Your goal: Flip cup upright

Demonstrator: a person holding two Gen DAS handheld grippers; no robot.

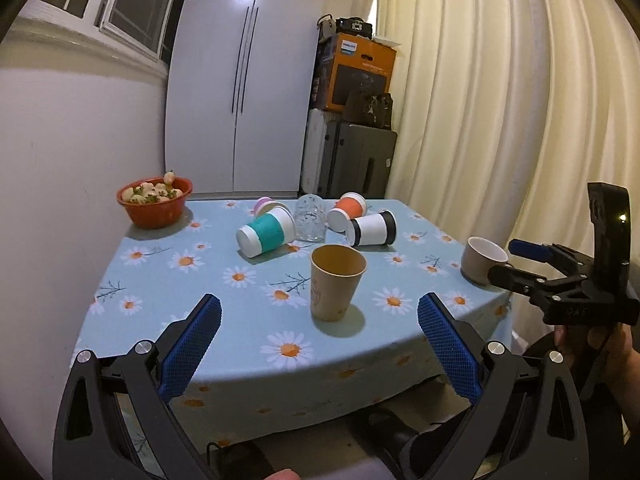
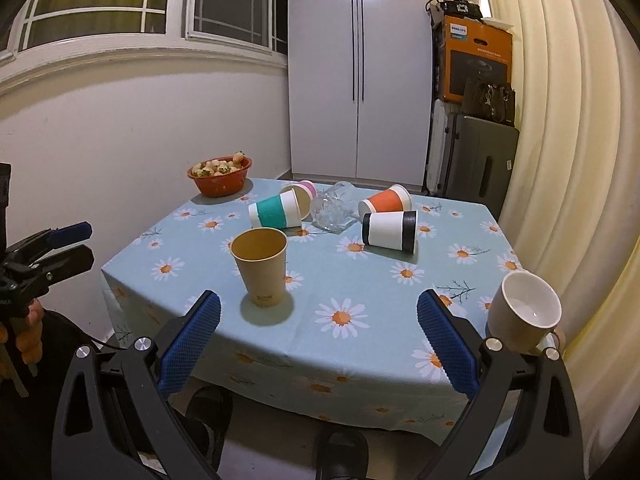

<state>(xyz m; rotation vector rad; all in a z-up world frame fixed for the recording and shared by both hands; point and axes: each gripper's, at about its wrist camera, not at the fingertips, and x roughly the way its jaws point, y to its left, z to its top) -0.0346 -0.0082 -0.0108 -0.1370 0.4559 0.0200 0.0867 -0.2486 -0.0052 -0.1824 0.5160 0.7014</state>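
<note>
A tan paper cup (image 1: 337, 282) (image 2: 262, 266) stands upright near the table's front edge. A beige mug (image 1: 482, 260) (image 2: 524, 312) stands upright at the front right corner. Behind them lie a teal-banded cup (image 1: 266, 234) (image 2: 276, 211), a pink cup (image 1: 266, 204) (image 2: 302, 191), a clear glass (image 1: 310, 218) (image 2: 332, 208), an orange cup (image 1: 347, 211) (image 2: 386, 200) and a black-and-white cup (image 1: 372, 229) (image 2: 390, 230), all on their sides. My left gripper (image 1: 320, 332) is open and empty before the tan cup. My right gripper (image 2: 320, 332) is open and empty, off the table's front edge.
An orange bowl of pale strawberries (image 1: 155, 200) (image 2: 220, 174) sits at the back left of the daisy tablecloth (image 1: 224, 320) (image 2: 360, 280). A wall is on the left, curtains (image 1: 500, 120) on the right, a white cupboard (image 2: 360, 72) and stacked boxes behind.
</note>
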